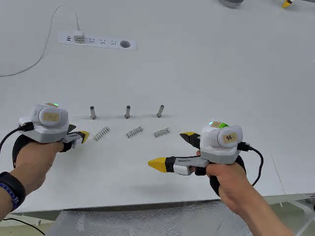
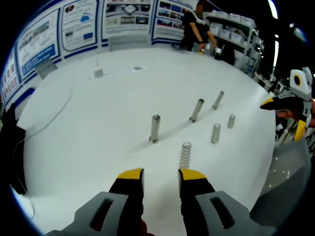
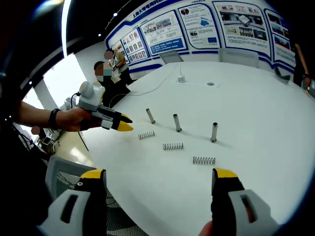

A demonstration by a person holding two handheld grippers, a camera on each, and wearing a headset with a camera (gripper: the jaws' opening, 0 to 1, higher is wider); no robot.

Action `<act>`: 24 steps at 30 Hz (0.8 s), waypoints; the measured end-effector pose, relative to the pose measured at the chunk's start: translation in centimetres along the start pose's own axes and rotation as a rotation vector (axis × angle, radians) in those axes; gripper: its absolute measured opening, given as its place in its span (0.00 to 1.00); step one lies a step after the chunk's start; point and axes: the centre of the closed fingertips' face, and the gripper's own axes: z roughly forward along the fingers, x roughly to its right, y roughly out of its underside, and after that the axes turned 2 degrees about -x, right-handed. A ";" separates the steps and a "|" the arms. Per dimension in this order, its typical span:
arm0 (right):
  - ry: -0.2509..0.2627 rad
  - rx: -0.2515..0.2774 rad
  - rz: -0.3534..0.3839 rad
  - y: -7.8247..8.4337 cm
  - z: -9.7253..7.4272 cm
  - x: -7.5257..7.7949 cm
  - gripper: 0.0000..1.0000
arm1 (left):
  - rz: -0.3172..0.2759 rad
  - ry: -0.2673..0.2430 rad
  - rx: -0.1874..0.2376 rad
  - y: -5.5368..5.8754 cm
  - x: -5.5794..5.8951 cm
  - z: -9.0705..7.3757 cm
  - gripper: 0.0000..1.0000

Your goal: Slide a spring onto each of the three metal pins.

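Observation:
Three short metal pins stand upright in a row on the white table: left pin (image 1: 92,112), middle pin (image 1: 127,112), right pin (image 1: 160,111). One spring lies in front of each: left spring (image 1: 102,133), middle spring (image 1: 134,132), right spring (image 1: 162,132). My left gripper (image 1: 78,137) hovers just left of the left spring, open and empty. The left spring (image 2: 185,155) lies just beyond its right fingertip (image 2: 192,173). My right gripper (image 1: 172,150) is wide open below and right of the right spring (image 3: 204,160), holding nothing.
A power strip (image 1: 96,40) with a plugged-in cable lies at the back left. The table's front edge (image 1: 147,201) runs close below both hands, with a mesh chair (image 1: 147,221) under it. People stand at the far end (image 2: 194,29).

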 end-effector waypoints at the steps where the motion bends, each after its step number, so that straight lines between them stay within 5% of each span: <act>1: 0.003 0.002 0.002 0.0 -0.1 0.1 0.89 | 0.002 0.005 0.003 0.0 0.1 -0.2 0.29; 24: 0.025 0.027 0.005 -0.7 -0.7 1.1 0.90 | 0.044 0.071 0.075 -1.1 1.8 -4.5 0.53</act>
